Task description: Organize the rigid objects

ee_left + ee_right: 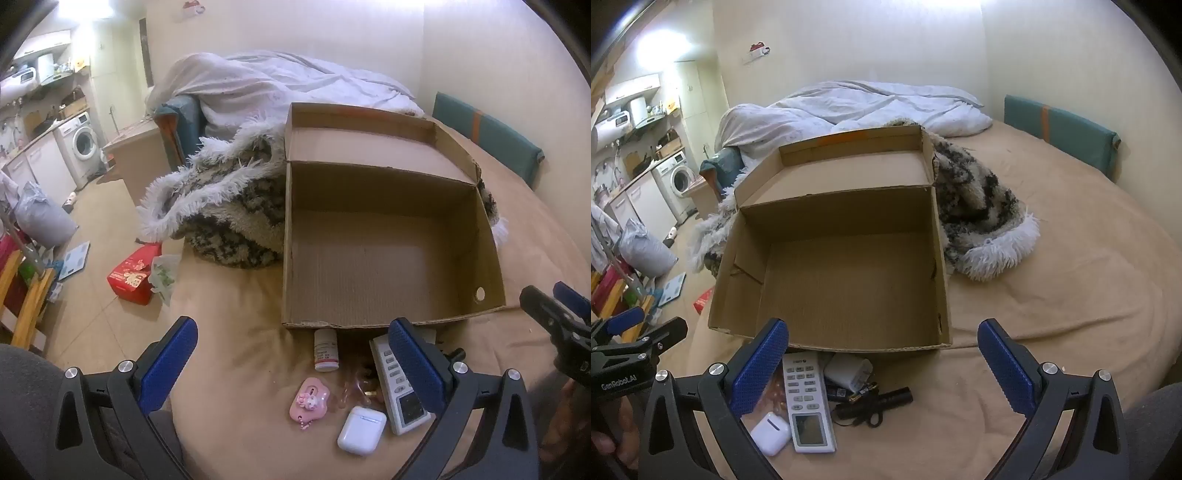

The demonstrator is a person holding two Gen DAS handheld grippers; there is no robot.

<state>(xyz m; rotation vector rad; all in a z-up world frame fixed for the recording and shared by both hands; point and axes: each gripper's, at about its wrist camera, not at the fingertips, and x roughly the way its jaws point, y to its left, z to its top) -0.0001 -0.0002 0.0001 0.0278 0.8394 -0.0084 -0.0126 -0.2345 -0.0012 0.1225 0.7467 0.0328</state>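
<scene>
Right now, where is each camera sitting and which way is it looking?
Left wrist: on the left gripper, tilted down at the cardboard box; its blue fingers show, wide open.
Right wrist: on the right gripper, also tilted down at the box; a hand shows at the left edge.
Both see the box, the remote control and the white earbud case.

I see the cardboard box [849, 273] open on top with its floor bare, so I can drop in from above. Its near wall stands between me and the remote [809, 398], earbud case [771, 432] and pill bottle [325, 350]. A fluffy blanket [979, 221] crowds the box's far corners.
</scene>
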